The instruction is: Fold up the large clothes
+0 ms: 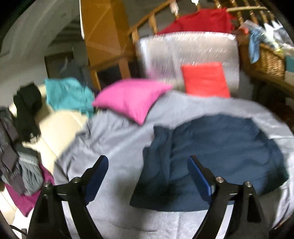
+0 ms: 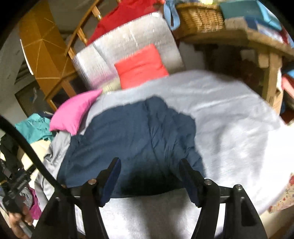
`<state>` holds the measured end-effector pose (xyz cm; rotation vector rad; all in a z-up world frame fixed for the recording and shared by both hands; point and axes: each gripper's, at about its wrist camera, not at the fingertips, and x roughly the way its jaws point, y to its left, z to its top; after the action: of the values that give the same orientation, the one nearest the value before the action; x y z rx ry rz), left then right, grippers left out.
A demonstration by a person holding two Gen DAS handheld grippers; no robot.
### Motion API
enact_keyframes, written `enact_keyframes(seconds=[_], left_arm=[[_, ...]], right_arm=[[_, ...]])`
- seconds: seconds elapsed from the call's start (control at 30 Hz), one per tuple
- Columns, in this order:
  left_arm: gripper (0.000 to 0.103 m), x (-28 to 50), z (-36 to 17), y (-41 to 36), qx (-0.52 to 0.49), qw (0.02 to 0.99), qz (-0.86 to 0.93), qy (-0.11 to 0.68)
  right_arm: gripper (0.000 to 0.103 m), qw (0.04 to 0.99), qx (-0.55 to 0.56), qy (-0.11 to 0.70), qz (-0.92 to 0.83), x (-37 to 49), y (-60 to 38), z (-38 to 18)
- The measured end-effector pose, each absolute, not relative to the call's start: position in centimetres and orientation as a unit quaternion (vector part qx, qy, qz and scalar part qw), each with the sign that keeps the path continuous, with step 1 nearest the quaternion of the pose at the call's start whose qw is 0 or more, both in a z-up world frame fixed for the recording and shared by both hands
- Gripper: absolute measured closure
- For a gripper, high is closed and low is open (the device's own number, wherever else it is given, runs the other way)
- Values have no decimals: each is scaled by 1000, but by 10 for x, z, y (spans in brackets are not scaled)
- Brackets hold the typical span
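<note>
A dark navy garment [image 1: 216, 158] lies folded into a broad, wrinkled patch on the grey bed sheet [image 1: 114, 141]. My left gripper [image 1: 148, 160] hovers above the garment's near left part, jaws wide apart, nothing between the blue pads. In the right wrist view the same navy garment [image 2: 132, 139] spreads across the grey sheet [image 2: 229, 114]. My right gripper [image 2: 149, 162] hangs over its near edge, open and empty, a dark shadow on the cloth below it. Both views are motion-blurred.
A pink pillow [image 1: 132, 99] and a red cushion [image 1: 205, 79] lie at the head of the bed against a silvery panel [image 1: 187, 55]. Teal, black and grey clothes [image 1: 68, 93] pile at the left. A wicker basket [image 2: 200, 16] sits on a wooden shelf at right.
</note>
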<state>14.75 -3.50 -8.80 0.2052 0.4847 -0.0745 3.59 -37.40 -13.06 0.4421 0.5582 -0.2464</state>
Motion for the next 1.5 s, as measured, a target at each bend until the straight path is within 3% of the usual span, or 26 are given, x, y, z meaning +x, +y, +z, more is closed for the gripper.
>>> enact_keyframes(seconds=[0.07, 0.13, 0.6, 1.5], left_arm=[[5, 131, -70, -38, 103, 970, -31, 220], [2, 116, -55, -40, 103, 975, -27, 197], [1, 47, 12, -32, 61, 983, -58, 160], [1, 15, 35, -25, 53, 989, -64, 126]], right_arm=[[27, 934, 207, 262, -127, 28, -370, -113], [23, 940, 193, 251, -128, 12, -360, -95], [15, 964, 102, 185, -160, -50, -289, -21], [14, 966, 100, 186, -147, -62, -250, -11]])
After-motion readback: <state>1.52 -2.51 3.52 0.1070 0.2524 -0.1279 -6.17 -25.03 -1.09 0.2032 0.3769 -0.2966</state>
